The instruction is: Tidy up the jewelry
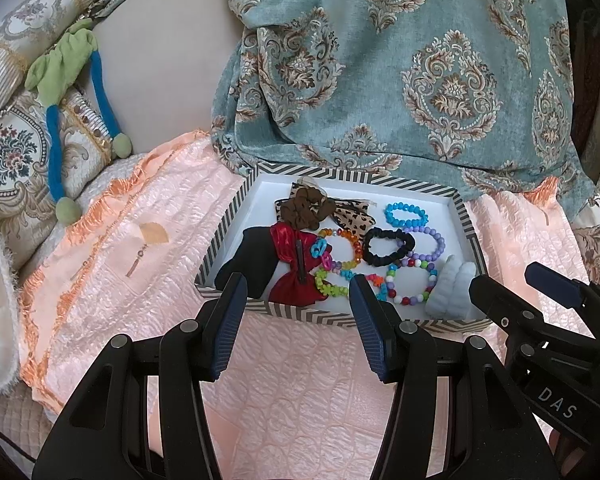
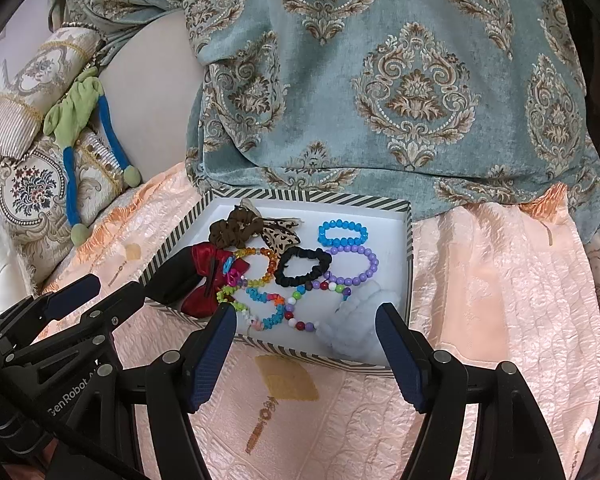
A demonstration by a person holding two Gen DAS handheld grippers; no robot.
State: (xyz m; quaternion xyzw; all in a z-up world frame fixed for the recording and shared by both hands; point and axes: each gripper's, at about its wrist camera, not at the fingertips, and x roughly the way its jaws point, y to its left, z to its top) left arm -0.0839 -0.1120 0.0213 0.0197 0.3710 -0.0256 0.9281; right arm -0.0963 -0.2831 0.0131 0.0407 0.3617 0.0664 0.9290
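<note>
Before the striped box (image 1: 236,240), left tool (image 1: 298,292) and right tool (image 2: 306,320) gape wide, empty, touching nothing.

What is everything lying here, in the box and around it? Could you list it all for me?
box: 1, white inside with black-and-white striped rim, on the pink quilt
bead bracelets: several; bright blue, purple, amber-rainbow and other multicoloured ones, in the box's middle and right
black scrunchie: 1, box centre
brown scrunchie: 1, back left of box
leopard-print bow: 1, beside the brown scrunchie
red bow: 1, shiny, front left of box, on a black item
fluffy pale blue piece: 1, front right corner
quilt: 1, pink, under the box
curtain: 1, teal, patterned, behind the box
cushions: at least 2, cream floral, far left
plush toy: 1, green and blue, on the cushions
left gripper: black, open, empty
right gripper: black, open, empty
</note>
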